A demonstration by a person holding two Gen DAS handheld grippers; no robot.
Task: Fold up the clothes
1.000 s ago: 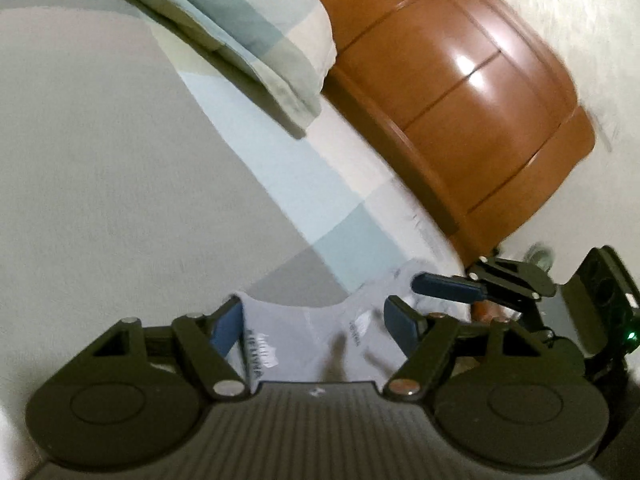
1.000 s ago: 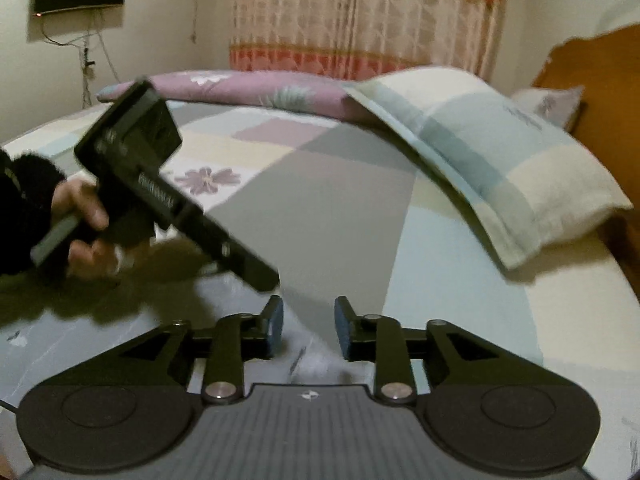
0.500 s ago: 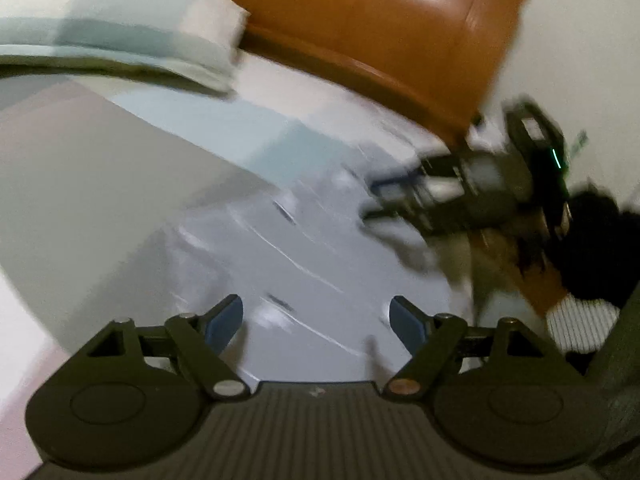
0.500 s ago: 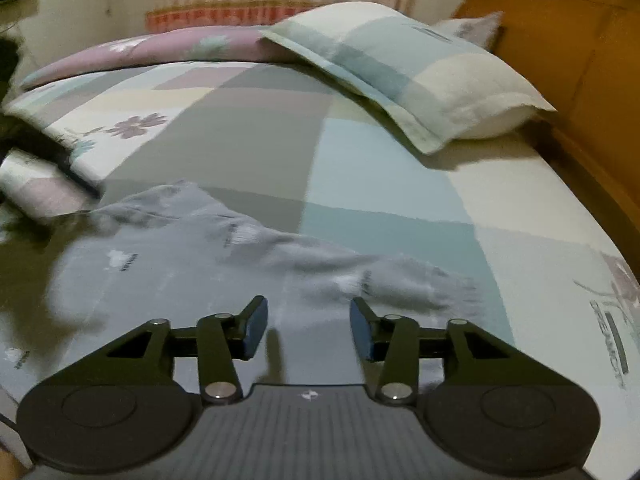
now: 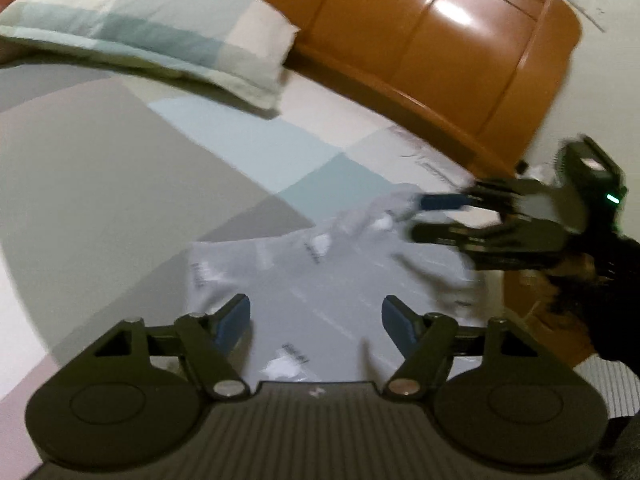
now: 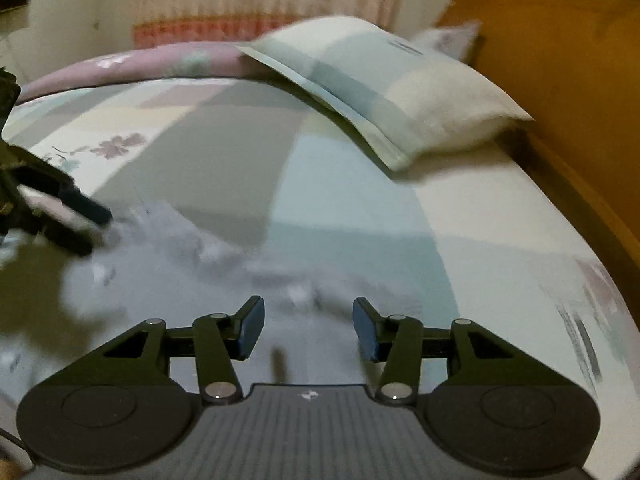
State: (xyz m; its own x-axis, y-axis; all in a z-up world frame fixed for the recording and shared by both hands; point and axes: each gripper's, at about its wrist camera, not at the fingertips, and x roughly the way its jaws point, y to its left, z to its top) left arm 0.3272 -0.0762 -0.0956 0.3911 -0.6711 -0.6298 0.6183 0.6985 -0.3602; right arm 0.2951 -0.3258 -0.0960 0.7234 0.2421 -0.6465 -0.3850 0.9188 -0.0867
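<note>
The grey garment [image 5: 320,280] lies rumpled on the bed [image 5: 100,168] below the pillow [image 5: 152,36]; the left gripper [image 5: 316,320], fingers closing on nothing, and the released right gripper [image 6: 308,326] should each pinch an edge and pull it flat.

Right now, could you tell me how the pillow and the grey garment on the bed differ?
The pillow is plump and checked in pale green, blue and cream; the grey garment lies thin and rumpled with small printed marks. The pillow sits up by the wooden headboard; the garment lies right before both grippers. Both rest on the patchwork bedsheet.
</note>
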